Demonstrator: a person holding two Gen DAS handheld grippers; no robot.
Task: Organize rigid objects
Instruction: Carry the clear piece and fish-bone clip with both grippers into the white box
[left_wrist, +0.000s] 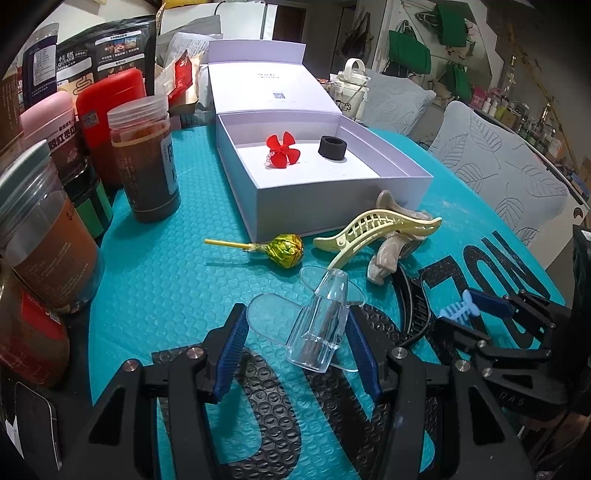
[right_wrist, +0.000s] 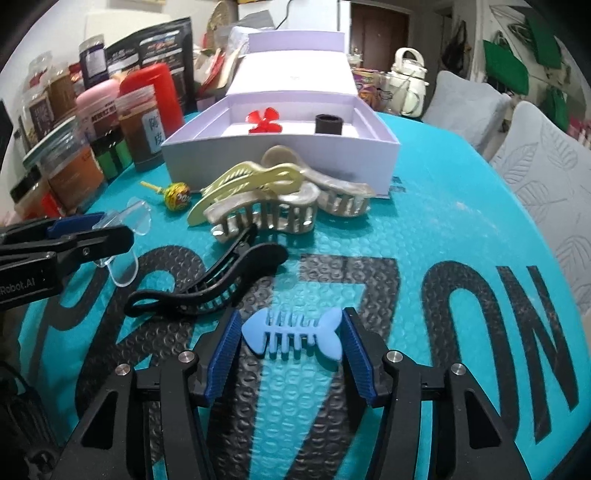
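My left gripper (left_wrist: 295, 310) is shut on a clear plastic piece (left_wrist: 321, 325), its blue pads against the piece's flat oval plates. It also shows at the left edge of the right wrist view, where the left gripper (right_wrist: 92, 229) carries the clear plastic piece (right_wrist: 122, 236). My right gripper (right_wrist: 291, 314) is shut on a light blue fishbone hair clip (right_wrist: 291, 334), one pad at the head and one at the tail. An open white box (left_wrist: 332, 192) behind holds a red flower clip (left_wrist: 280, 147) and a black ring (left_wrist: 332, 147).
On the teal bubble mat (right_wrist: 406, 240) lie a black hair clip (right_wrist: 210, 280), a beige claw clip (right_wrist: 266, 218), a yellow claw clip (right_wrist: 236, 184) and a lollipop (right_wrist: 177, 197). Several jars (left_wrist: 147, 162) and pouches line the left side. Grey chairs (left_wrist: 498, 166) stand to the right.
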